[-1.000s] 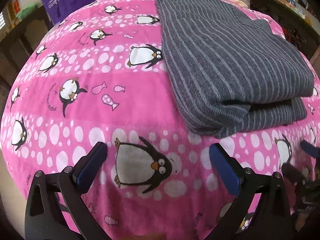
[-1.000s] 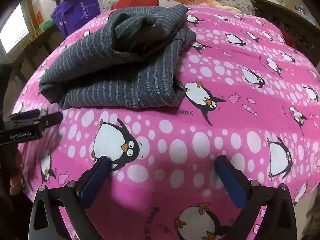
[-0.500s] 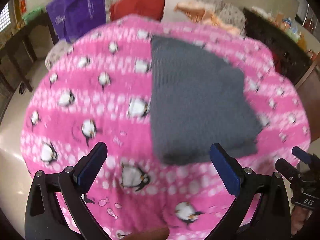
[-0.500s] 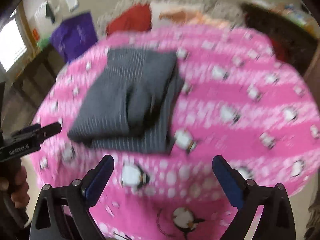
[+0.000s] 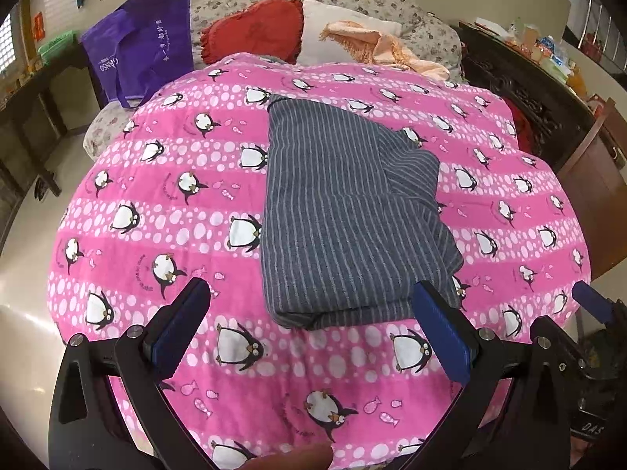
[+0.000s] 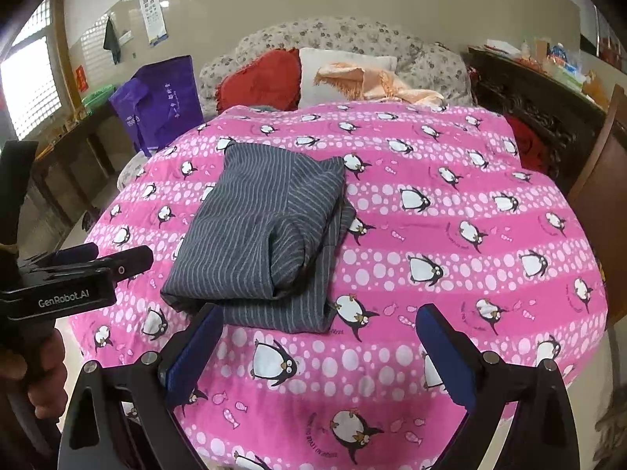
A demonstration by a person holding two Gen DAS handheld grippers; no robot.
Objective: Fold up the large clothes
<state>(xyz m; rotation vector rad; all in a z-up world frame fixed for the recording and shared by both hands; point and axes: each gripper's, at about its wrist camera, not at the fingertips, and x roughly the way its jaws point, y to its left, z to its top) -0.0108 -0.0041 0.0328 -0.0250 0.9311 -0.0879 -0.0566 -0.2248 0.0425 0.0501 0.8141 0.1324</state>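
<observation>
A dark grey striped garment point(image 5: 345, 215) lies folded into a thick rectangle on the pink penguin blanket point(image 5: 156, 211). It also shows in the right wrist view point(image 6: 266, 235), with a rolled fold on top. My left gripper point(image 5: 309, 325) is open and empty, held well above the blanket near the garment's front edge. My right gripper point(image 6: 317, 348) is open and empty, raised in front of the garment. The left gripper shows at the left of the right wrist view point(image 6: 98, 262); the right gripper's tip shows at the right edge of the left wrist view point(image 5: 591, 301).
A purple bag point(image 5: 145, 47) stands at the back left. A red cushion point(image 5: 254, 31), a white pillow and a peach cloth point(image 5: 376, 47) lie at the head. A dark wooden cabinet point(image 5: 548, 94) with clutter runs along the right. A dark table point(image 6: 70, 149) is at the left.
Both grippers have pulled back and up from the blanket, so the whole bed now shows. Both stayed open. The folded garment has not moved.
</observation>
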